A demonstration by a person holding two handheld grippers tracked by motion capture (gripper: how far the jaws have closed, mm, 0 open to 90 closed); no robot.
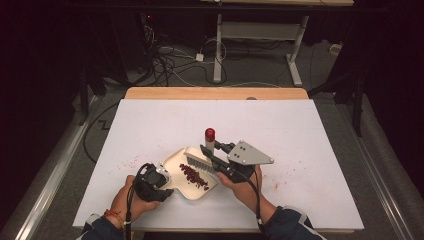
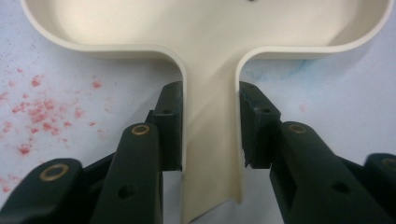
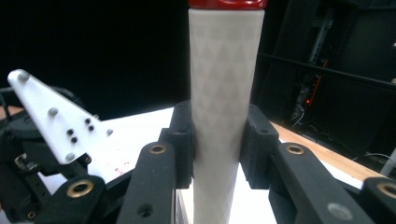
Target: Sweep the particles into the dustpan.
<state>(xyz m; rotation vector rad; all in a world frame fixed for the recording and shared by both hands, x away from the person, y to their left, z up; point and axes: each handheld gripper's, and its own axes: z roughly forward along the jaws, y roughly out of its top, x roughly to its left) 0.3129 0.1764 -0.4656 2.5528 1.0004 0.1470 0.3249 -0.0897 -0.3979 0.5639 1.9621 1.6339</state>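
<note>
A cream dustpan (image 1: 176, 161) lies on the white table, with a line of dark red crumbs (image 1: 194, 176) inside it. My left gripper (image 1: 167, 189) is shut on the dustpan's handle (image 2: 210, 130), one pad against each side. My right gripper (image 1: 211, 150) is shut on the white handle (image 3: 226, 93) of a brush with a red cap (image 1: 210, 133). The brush's pale bristles (image 1: 198, 161) rest at the pan's far edge, next to the crumbs. In the right gripper view the handle stands upright between the jaws, and the left gripper's body with its pale plate (image 3: 51, 121) is at the left.
Faint red smears and crumbs (image 2: 37, 112) mark the table (image 1: 300, 130) left of the pan, and a few specks lie to its right. The table's wooden far edge (image 1: 215, 93) borders a dark floor with cables and desk legs (image 1: 218, 55).
</note>
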